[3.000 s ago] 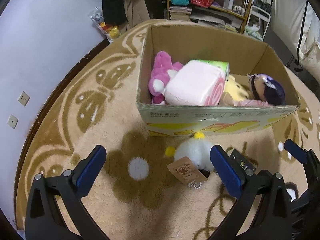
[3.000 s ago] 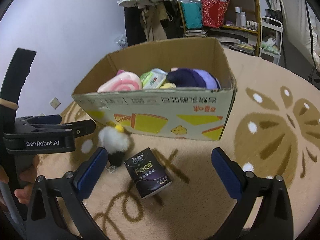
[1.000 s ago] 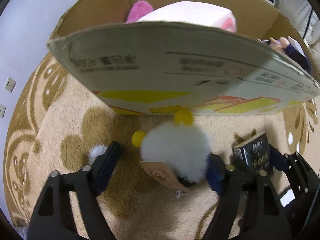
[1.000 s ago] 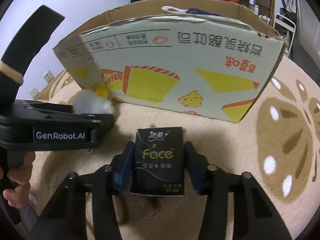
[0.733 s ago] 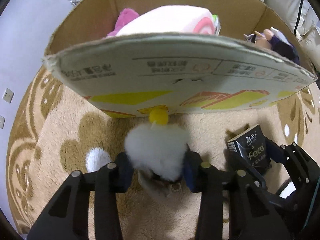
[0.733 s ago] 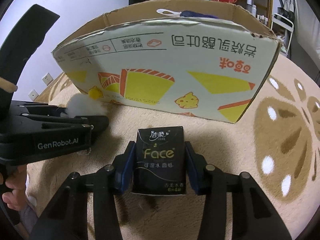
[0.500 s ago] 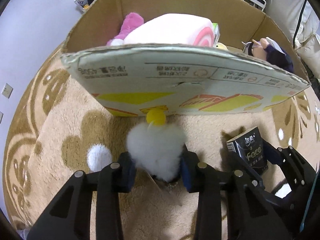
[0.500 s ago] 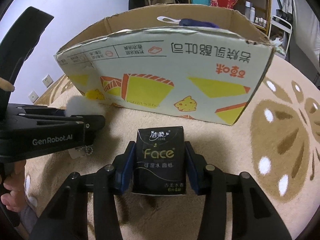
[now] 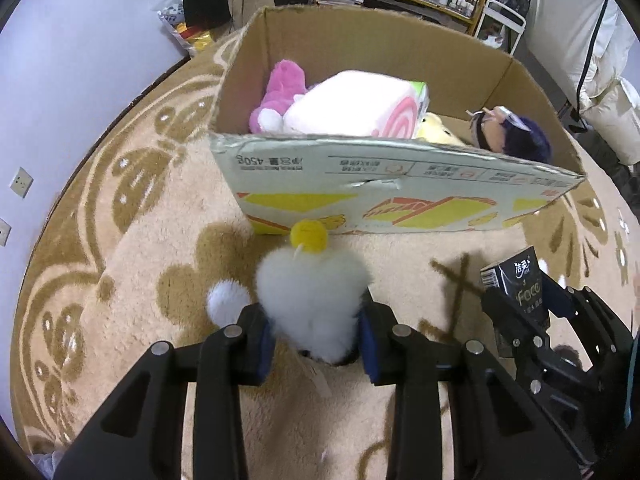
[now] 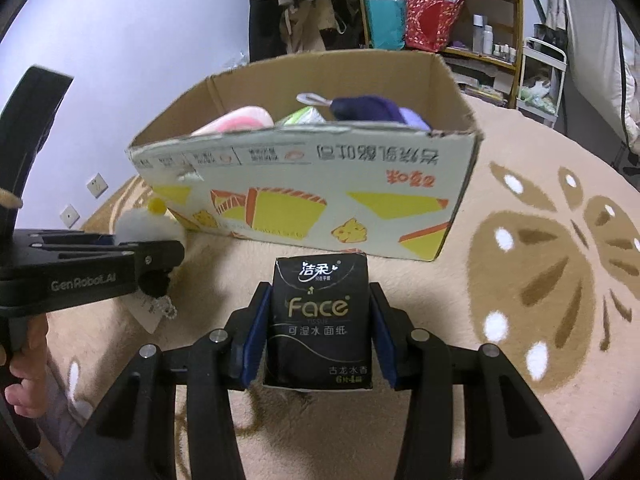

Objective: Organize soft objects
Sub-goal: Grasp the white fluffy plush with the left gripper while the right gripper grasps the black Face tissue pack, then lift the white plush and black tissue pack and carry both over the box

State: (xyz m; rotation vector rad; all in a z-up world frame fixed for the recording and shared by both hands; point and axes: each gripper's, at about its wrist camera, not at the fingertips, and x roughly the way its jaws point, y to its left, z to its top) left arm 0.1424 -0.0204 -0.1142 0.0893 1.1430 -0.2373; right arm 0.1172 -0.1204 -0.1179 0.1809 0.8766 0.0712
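Observation:
My left gripper (image 9: 316,336) is shut on a white fluffy plush (image 9: 312,300) with a yellow pompom, held above the carpet in front of the cardboard box (image 9: 400,196). The plush also shows in the right wrist view (image 10: 148,224). My right gripper (image 10: 318,328) is shut on a black Face tissue pack (image 10: 320,312), also lifted before the box (image 10: 320,196); the pack shows at the right of the left wrist view (image 9: 516,284). Inside the box lie a pink plush (image 9: 276,96), a pink roll cushion (image 9: 352,108), a yellow plush (image 9: 436,132) and a purple-haired doll (image 9: 516,140).
A beige carpet (image 10: 540,260) with brown patterns covers the floor. A shelf with bags and bottles (image 10: 440,12) stands behind the box. Hanging clothes (image 10: 288,4) are at the back wall. A white fabric bundle (image 9: 600,80) stands at the right.
Both grippers closed on their objects and have risen and drawn back from the box, carrying the plush and the tissue pack; the box interior has come into view.

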